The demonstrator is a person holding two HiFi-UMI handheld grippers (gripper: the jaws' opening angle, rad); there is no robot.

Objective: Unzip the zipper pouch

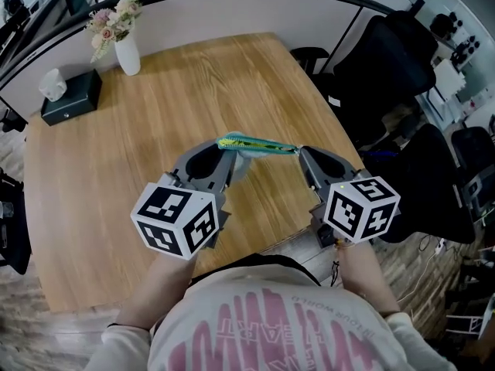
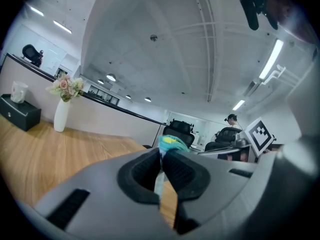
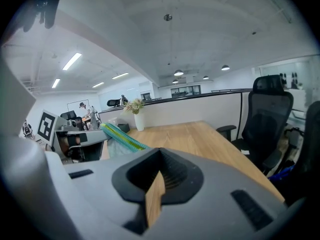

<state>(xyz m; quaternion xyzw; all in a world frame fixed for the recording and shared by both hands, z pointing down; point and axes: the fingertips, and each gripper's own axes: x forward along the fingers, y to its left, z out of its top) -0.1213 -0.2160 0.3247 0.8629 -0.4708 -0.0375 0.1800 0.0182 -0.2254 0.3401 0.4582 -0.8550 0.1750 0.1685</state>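
Note:
A teal zipper pouch (image 1: 251, 143) with a yellow-green stripe hangs stretched between my two grippers above the wooden table (image 1: 116, 176). My left gripper (image 1: 229, 148) is shut on the pouch's left end. In the left gripper view the teal edge (image 2: 172, 143) bulges above the closed jaws, and pale material runs down between them. My right gripper (image 1: 300, 152) is shut at the pouch's thin right end. In the right gripper view the pouch (image 3: 121, 136) runs in from the left and ends behind the closed jaw tips (image 3: 159, 153). The exact part pinched there is hidden.
A white vase of flowers (image 1: 126, 49) and a black tissue box (image 1: 71, 97) stand at the table's far left. Black office chairs (image 1: 394, 60) stand past the table's right edge. The person's torso is at the near edge.

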